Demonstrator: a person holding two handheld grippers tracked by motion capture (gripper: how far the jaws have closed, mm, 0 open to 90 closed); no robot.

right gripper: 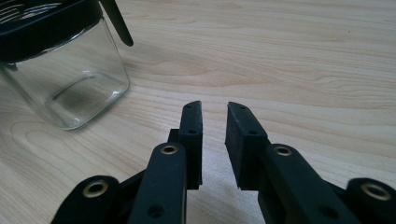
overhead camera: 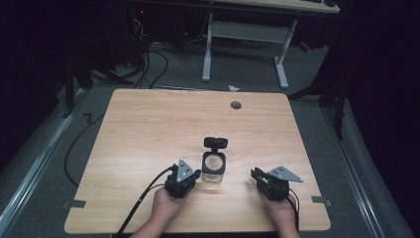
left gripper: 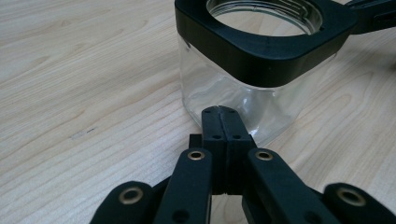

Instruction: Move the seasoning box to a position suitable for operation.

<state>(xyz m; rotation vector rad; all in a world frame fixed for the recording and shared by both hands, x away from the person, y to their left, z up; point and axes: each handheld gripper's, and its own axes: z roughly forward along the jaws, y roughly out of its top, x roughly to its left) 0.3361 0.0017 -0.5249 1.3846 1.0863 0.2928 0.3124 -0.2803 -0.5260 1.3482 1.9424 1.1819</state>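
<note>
— What did we see on the table (overhead camera: 148,124)?
— A square clear glass jar (overhead camera: 213,171) stood upright near its front-centre, empty, black collar open, its hinged black lid (overhead camera: 215,143) flipped back behind.

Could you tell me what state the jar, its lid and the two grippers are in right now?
Jar: upright on the table, empty.
Lid: flipped open, behind the jar.
Left gripper: shut, holding nothing, tips near the jar.
Right gripper: slightly open, empty.
</note>
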